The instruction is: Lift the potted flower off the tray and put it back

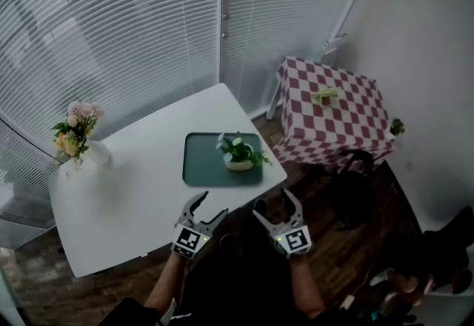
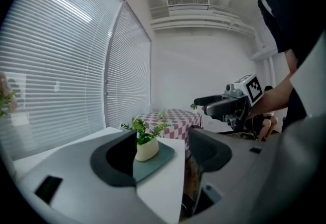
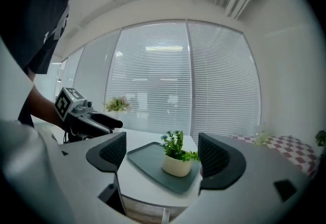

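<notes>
While the cream-potted green flower sits on its dark-green tray, left gripper and right gripper hover, jaws spread, ready to lift.

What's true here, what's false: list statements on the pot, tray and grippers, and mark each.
1. The potted flower stands on the tray. True.
2. The left gripper is shut on the potted flower. False: it is open and empty, short of the tray.
3. The right gripper is open and empty. True.
4. The vase of flowers stands on the tray. False: it stands on the white table, apart from the tray.
</notes>
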The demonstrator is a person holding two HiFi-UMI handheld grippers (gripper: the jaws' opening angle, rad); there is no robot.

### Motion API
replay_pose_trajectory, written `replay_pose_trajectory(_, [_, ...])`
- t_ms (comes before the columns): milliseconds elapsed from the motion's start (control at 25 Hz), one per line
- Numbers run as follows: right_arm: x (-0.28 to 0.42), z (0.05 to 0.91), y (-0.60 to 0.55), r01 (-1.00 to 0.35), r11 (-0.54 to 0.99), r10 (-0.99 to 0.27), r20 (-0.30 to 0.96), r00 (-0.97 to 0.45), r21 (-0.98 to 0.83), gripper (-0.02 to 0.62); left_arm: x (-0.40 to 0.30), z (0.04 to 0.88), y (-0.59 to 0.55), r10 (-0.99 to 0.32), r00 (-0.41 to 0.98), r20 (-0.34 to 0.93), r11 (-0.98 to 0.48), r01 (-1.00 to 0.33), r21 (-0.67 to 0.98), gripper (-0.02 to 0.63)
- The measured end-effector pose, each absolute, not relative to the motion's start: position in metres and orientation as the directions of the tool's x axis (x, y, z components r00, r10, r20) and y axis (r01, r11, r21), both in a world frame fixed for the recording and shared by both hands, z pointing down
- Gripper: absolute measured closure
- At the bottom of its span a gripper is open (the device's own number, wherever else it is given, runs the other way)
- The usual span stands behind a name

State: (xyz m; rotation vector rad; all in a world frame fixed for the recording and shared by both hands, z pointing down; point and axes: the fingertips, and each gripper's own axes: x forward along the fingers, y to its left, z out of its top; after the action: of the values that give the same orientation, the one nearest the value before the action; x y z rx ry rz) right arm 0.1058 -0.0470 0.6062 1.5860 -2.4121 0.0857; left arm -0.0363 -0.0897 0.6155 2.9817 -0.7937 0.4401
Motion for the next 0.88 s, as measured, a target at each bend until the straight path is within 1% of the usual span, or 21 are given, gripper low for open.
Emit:
replay_pose_trajectory(240, [0.097,0.594,-0.034,-0.924,0.378,-0.907,0.226,-0.356,0.065,0.193,-0.038,0.603,-0.079,-0.476,0.845,0.245,-0.877,-0.476,-0.064,0.304])
replay_pose_trajectory(440, [0.096,0.591,-0.027,-0.92,0.384,-0.9,0.253,-0.355,0.073,0.193,-0.039,0.591,-0.074,-0.477,0.851,0.221,-0.874,-0.485,-0.019,0.304])
replay_pose_trajectory(560, [0.095,0.584,-0.028,-0.911,0.401,-0.903,0.208,-0.377,0.093,0.193,-0.04,0.583,-0.075,-0.493,0.845,0.208,-0.865,-0.502,-0.013,0.304])
replay_pose_trajectory(760, [0.097,0.58,-0.029,-0.896,0.424,-0.892,0.228,-0.389,0.131,0.193,-0.04,0.57,-0.08,-0.518,0.837,0.176,-0.852,-0.523,-0.023,0.304])
replay_pose_trajectory(880, [0.092,0.565,-0.03,-0.882,0.451,-0.887,0.174,-0.427,0.137,0.193,-0.038,0.564,-0.079,-0.532,0.829,0.172,-0.844,-0.535,-0.036,0.304])
